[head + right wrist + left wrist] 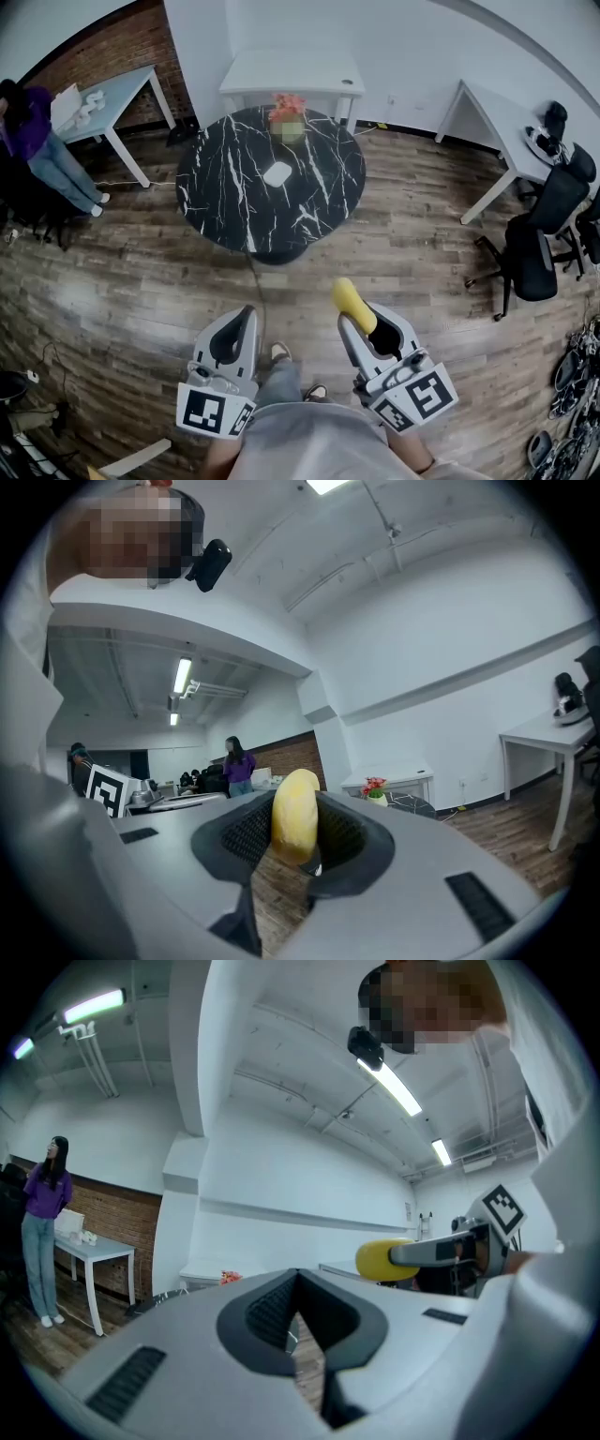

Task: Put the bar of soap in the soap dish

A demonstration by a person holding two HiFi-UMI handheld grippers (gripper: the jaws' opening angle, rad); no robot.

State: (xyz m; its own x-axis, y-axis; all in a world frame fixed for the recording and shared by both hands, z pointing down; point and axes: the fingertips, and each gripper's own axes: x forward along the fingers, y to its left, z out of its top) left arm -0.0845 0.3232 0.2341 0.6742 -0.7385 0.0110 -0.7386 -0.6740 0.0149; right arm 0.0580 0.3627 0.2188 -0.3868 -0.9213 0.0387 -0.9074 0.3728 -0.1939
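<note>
A yellow bar of soap (354, 305) sticks out forward from my right gripper (352, 323), whose jaws are shut on it. In the right gripper view the soap (294, 816) stands upright between the dark pads (246, 834). My left gripper (246, 317) is beside it at the same height, shut with nothing in it; its tips meet in the left gripper view (298, 1283), where the soap (380, 1258) shows to the right. A white soap dish (277, 173) lies near the middle of a round black marble table (225, 202), well ahead of both grippers.
A pot of red flowers (288, 117) stands at the table's far edge. White desks (291, 70) line the back wall and right side, with black office chairs (539, 239) at right. A person in purple (33, 136) stands far left. Wooden floor (412, 253) lies between me and the table.
</note>
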